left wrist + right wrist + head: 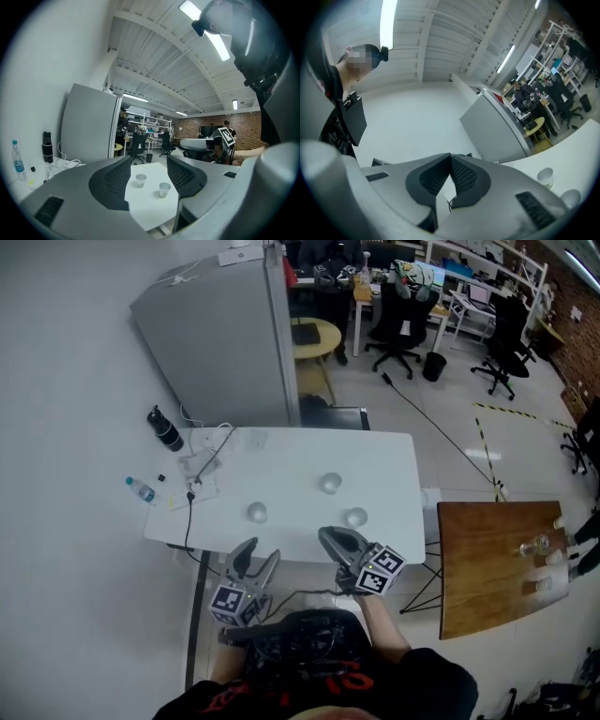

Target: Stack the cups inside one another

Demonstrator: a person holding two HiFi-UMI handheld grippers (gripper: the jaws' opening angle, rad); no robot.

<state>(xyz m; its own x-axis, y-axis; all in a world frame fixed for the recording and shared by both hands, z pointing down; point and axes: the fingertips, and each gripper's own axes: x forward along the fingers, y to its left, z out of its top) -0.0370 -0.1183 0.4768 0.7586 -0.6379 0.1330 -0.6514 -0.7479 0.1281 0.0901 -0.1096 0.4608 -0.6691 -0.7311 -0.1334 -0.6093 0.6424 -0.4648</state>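
Note:
Three small white cups stand apart on the white table [291, 460]: one at the back [330, 483], one at the front left [257, 513], one at the front right [355, 517]. My left gripper [260, 556] hovers at the table's near edge, open and empty. Between its jaws the left gripper view shows two of the cups, one farther off [140, 180] and one nearer [164, 189]. My right gripper [330, 538] is shut on nothing, just short of the front right cup. Its pads [459, 176] meet at the tips, and two cups, one whole [545, 177] and one at the edge [572, 198], lie to its right.
A black bottle [165, 428], a water bottle [141, 488] and a power strip with cables [202, 470] sit at the table's left end. A grey cabinet [225, 334] stands behind. A wooden table [497, 563] with glassware is at the right.

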